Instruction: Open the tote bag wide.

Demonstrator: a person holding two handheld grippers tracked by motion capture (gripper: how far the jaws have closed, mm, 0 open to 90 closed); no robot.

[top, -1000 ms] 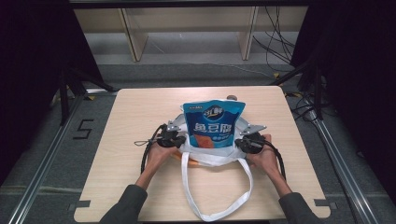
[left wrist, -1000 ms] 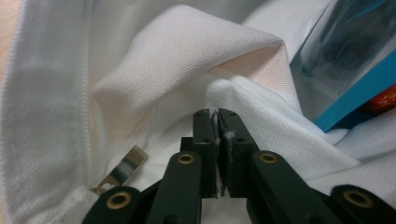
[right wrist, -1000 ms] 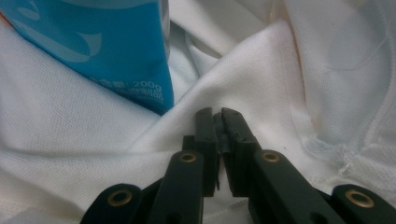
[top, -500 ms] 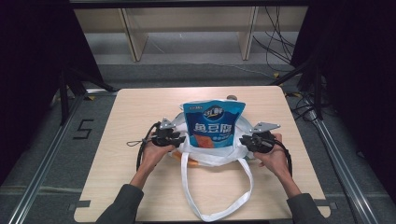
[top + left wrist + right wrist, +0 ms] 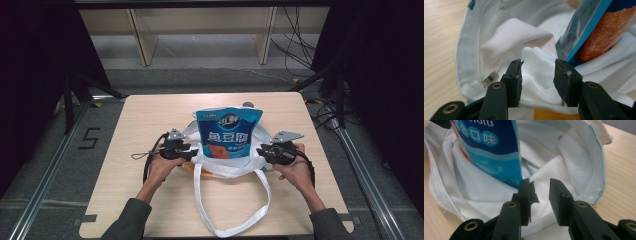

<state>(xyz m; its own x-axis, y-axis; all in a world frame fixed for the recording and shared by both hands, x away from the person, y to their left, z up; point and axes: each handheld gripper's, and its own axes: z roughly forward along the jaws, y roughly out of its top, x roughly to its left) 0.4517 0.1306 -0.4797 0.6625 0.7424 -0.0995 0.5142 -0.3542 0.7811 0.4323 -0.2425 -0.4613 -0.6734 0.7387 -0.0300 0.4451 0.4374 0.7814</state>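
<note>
A blue snack pouch (image 5: pixel 227 134) stands upright inside a white tote bag (image 5: pixel 225 167) at the middle of the table. My left gripper (image 5: pixel 191 151) is at the bag's left side and my right gripper (image 5: pixel 263 151) at its right side. In the left gripper view the left gripper (image 5: pixel 538 63) stands open, having just been opening, with a fold of white cloth (image 5: pixel 536 72) loose in the gap. In the right gripper view the right gripper (image 5: pixel 540 182) has also just been opening and is open over the bag's cloth (image 5: pixel 564 165), beside the pouch (image 5: pixel 496 152).
The bag's long handles (image 5: pixel 235 227) loop toward the table's front edge. Something orange (image 5: pixel 186 166) pokes out under the bag's left side. The wooden table (image 5: pixel 150 115) has metal rails on both sides, and shelving and floor cables lie beyond it.
Both grippers have opened and let go of the bag's sides. The hands have lifted slightly, and the right one has drawn a little outward. The pouch still stands in the bag.
</note>
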